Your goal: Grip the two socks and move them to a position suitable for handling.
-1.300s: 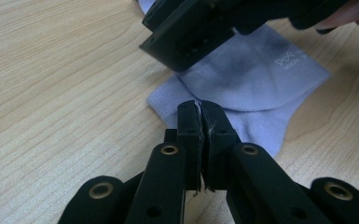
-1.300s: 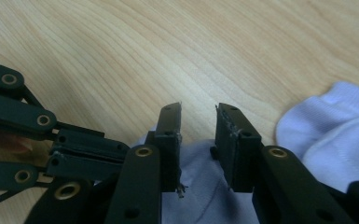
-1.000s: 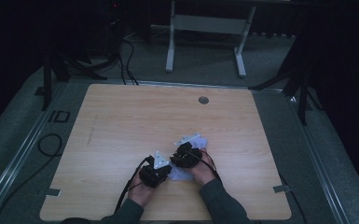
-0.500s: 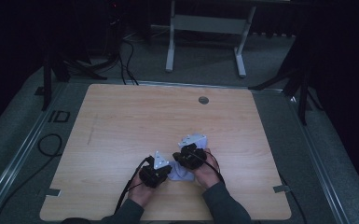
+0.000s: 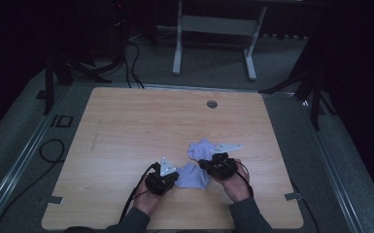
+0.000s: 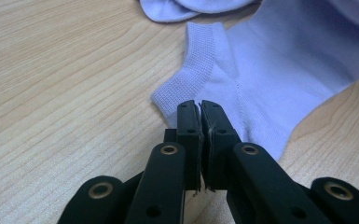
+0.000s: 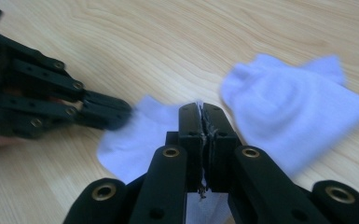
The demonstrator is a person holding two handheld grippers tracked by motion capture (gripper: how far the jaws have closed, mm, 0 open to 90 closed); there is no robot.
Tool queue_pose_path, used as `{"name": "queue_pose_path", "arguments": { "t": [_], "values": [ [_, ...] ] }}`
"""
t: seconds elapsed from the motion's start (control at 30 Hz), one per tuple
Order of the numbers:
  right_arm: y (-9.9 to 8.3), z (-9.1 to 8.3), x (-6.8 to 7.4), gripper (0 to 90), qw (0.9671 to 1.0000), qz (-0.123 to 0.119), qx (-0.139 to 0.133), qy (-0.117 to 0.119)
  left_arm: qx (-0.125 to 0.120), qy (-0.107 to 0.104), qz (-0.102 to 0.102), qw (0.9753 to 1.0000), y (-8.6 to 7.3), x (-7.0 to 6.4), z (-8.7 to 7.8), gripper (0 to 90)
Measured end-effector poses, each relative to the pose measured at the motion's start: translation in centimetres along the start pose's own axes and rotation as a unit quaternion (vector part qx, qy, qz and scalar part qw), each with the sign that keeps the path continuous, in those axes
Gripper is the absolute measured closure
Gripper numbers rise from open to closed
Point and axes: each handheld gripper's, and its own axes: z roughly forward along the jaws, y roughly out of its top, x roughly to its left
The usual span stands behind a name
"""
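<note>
Lavender knit, a sock [image 6: 270,74] lies flat on the wooden table [image 5: 126,126] near my edge, a second sock [image 5: 200,148] bunched just behind it. My left gripper [image 6: 199,109] is clenched on its ribbed cuff and my right gripper [image 7: 200,112] pinches the far edge. I judge that even, gentle tension apart will smooth it without slipping.

One pale lilac sock [image 5: 193,174] lies flat on the wooden desk [image 5: 126,131] near its near edge, right of centre. Its ribbed cuff [image 6: 193,70] and a stitched seam are visible in the left gripper view. A second sock [image 5: 200,147] of the same colour sits just beyond it, bunched and rumpled. In the high view the two appear to touch.
</note>
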Motion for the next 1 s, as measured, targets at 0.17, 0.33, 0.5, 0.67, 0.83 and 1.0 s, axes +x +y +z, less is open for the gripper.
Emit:
{"name": "queue_pose_path", "arguments": {
  "t": [0.17,0.33,0.5,0.67,0.83,1.0],
  "values": [
    [-1.2,-1.0,-1.3,87.0,0.9998,0.016,0.002,-0.014,0.001,-0.002,-0.003,1.0000,0.0,0.0,0.0,87.1],
    [-2.5,-2.3,-3.0,86.4,0.9991,0.033,0.007,-0.025,0.000,-0.003,-0.005,1.0000,0.0,0.1,0.0,87.1],
    [-3.2,-3.5,-4.1,86.6,0.9983,0.045,0.009,-0.035,0.000,-0.005,-0.006,1.0000,-0.1,0.1,0.0,86.3],
    [-3.8,-3.5,-4.8,86.7,0.9976,0.050,0.020,-0.043,0.001,-0.008,-0.008,0.9999,0.0,0.2,-0.1,84.8],
    [-4.0,-2.7,-4.7,84.8,0.9974,0.046,0.032,-0.046,0.004,-0.010,-0.006,0.9999,-0.1,0.1,-0.2,82.0],
    [-4.1,-2.3,-4.3,82.7,0.9975,0.037,0.038,-0.046,0.010,-0.006,-0.006,0.9999,-0.2,-0.2,-0.4,81.5]
  ]
}}
